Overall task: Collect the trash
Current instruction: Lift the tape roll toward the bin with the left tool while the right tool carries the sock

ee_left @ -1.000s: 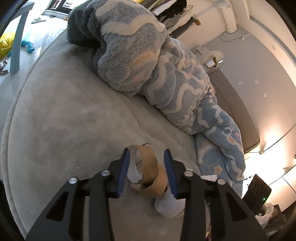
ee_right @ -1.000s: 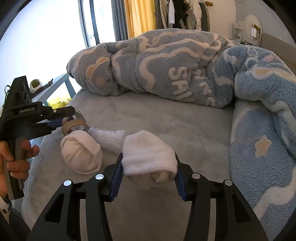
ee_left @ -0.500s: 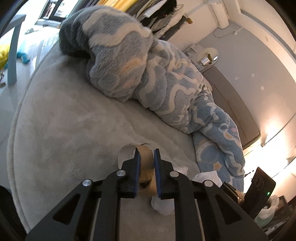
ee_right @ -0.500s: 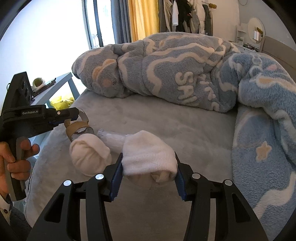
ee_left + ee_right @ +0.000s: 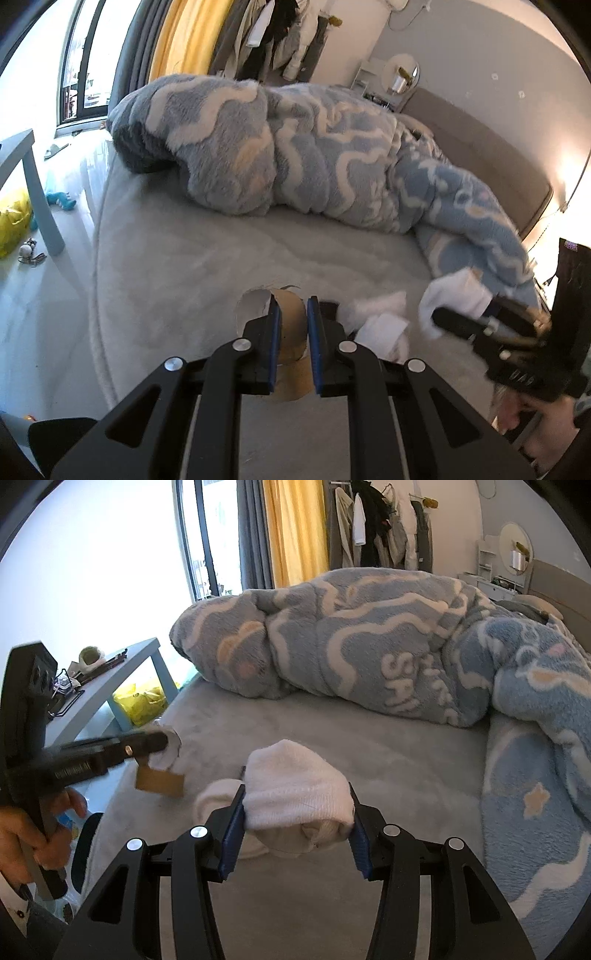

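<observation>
My left gripper [image 5: 291, 317] is shut on a flattened brown cardboard roll [image 5: 290, 332] with torn white paper on it, held just above the grey bed; it also shows in the right wrist view [image 5: 160, 781]. My right gripper [image 5: 297, 812] is shut on a white rolled sock bundle [image 5: 295, 794], seen blurred in the left wrist view [image 5: 454, 299]. A second white bundle [image 5: 214, 801] lies on the bed just left of it, with crumpled white tissue [image 5: 380, 321] beside it.
A bulky blue-and-white fleece blanket [image 5: 369, 642] lies across the far and right side of the bed [image 5: 184, 266]. A blue side table [image 5: 110, 679] and a yellow bag [image 5: 140, 701] stand left of the bed. Small toys [image 5: 61, 201] lie on the floor.
My left gripper closed on the cardboard roll, flattening it, then lifted it off the bed. My right gripper kept hold of the sock bundle and rose a little.
</observation>
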A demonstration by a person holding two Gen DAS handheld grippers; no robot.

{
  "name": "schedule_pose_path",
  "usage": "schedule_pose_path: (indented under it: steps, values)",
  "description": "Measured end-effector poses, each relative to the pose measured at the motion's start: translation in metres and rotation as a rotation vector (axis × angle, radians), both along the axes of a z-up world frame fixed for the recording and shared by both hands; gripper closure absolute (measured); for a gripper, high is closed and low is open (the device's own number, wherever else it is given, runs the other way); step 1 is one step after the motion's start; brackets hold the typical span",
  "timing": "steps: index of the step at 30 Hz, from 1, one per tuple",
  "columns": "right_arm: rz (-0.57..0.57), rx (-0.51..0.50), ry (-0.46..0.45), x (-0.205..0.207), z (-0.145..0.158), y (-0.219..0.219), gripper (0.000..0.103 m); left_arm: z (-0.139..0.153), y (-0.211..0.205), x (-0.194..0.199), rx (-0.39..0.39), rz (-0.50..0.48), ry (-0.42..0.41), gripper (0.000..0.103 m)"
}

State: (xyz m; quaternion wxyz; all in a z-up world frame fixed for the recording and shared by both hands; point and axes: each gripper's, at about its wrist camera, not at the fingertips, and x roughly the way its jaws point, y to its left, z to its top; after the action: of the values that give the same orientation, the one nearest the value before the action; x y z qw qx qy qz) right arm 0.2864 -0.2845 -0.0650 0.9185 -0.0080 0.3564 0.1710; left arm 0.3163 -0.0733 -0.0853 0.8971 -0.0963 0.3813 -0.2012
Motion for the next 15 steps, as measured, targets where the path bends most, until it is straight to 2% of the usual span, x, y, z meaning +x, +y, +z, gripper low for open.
schedule_pose_path:
  steps: [5, 10, 15]
  values:
    - [0.004, 0.008, -0.003, 0.001, 0.002, 0.011, 0.053, -0.009, 0.010, -0.003, 0.071, 0.017, 0.001, 0.087]
    - [0.014, 0.008, -0.001, -0.002, 0.002, 0.022, 0.053, -0.003, 0.022, -0.010, 0.075, 0.056, -0.052, 0.087]
    - [0.013, 0.011, -0.005, -0.006, 0.003, 0.027, 0.053, 0.008, 0.025, -0.020, 0.073, 0.050, -0.110, 0.087]
